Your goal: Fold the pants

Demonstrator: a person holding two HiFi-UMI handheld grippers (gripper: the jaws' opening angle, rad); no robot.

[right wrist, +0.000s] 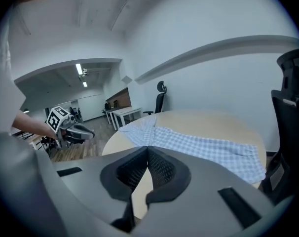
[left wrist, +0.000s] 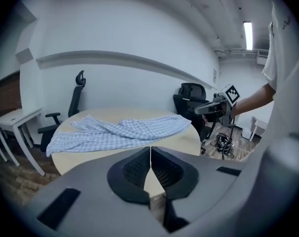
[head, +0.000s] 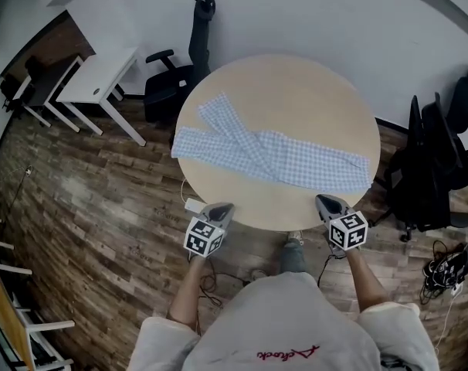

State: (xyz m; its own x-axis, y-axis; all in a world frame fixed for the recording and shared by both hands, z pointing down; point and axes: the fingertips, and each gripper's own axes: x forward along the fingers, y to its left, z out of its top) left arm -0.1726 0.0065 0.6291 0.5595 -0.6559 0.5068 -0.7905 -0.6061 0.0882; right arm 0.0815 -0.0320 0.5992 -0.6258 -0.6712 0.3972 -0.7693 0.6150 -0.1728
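**At the table's near edge, both grippers shut and empty; pants lie unfolded**

At the near-left edge of the round table (head: 296,83), the left gripper (head: 222,207) is held out in front of the person. Its jaws are pressed together along a thin seam, with nothing between them. The right gripper (head: 327,201) is at the near-right edge, with its jaws likewise closed on nothing. Each gripper carries its marker cube on top and points across the tabletop. Neither one touches the cloth.

The pants (head: 273,157), light blue with a white check, lie flat on the table beyond the grippers. They stretch from the far-left edge to the near-right edge. The wide end is close to the right edge, not far from the right gripper. The two legs run leftward and cross over each other near the middle. Past the crossing they split: one reaches toward the far-left edge, and the other runs to the left edge, where its end droops slightly over the rim. The far half of the tabletop is bare wood.

Around the table is a dark plank floor (head: 87,199). A black office chair (head: 168,83) stands close to the table's far-left edge, and a white desk (head: 103,72) stands further left. More black chairs (head: 435,161) are beside the right edge. A tangle of cables (head: 449,269) lies on the floor near them.
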